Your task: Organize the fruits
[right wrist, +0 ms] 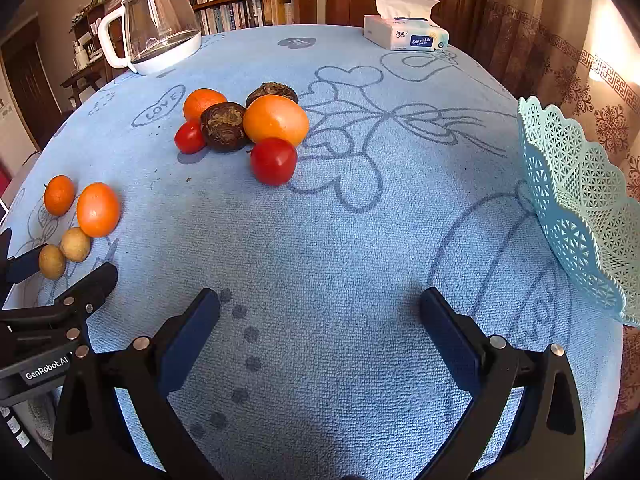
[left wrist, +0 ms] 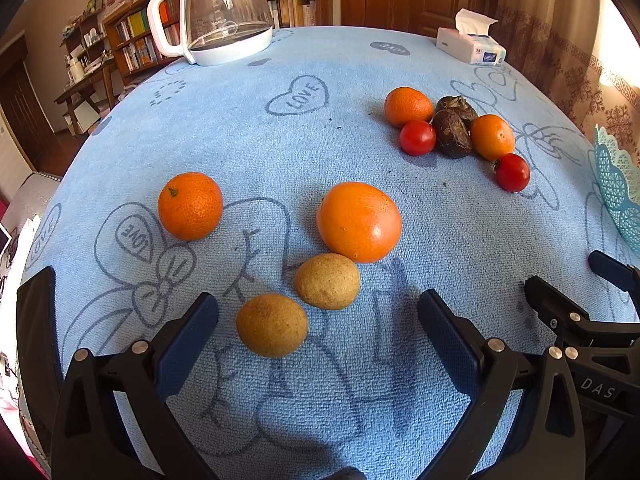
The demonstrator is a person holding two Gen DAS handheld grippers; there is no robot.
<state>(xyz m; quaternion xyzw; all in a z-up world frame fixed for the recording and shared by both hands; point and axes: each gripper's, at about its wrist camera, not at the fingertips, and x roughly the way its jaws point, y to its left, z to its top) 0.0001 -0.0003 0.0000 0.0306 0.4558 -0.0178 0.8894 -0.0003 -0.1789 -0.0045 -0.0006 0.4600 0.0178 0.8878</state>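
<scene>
On the blue cloth before me, stock as follows.

Near lot, under my left gripper, jaws spread wide and holding nothing: two tan longans, just beside each other; one large orange touching the farther longan; one mandarin apart to the left. I judge the longans light, with a thin brittle shell that would crack under a hard squeeze; take one across its middle, gently. The near one sits almost between my fingers.

Far lot, best seen from the right wrist: two oranges, two dark wrinkled fruits, two red tomatoes, all huddled and touching. I reckon the tomatoes smooth, slippery and easily bruised; the oranges firm, heavier, inclined to roll, so I would grip them at the widest girth.

Receptacle: one pale blue lattice basket, on the right edge, nothing visible in it from here.

My right gripper, also spread open and unloaded, hovers over bare cloth between fruit and basket.

Also present: glass kettle, tissue box.
</scene>
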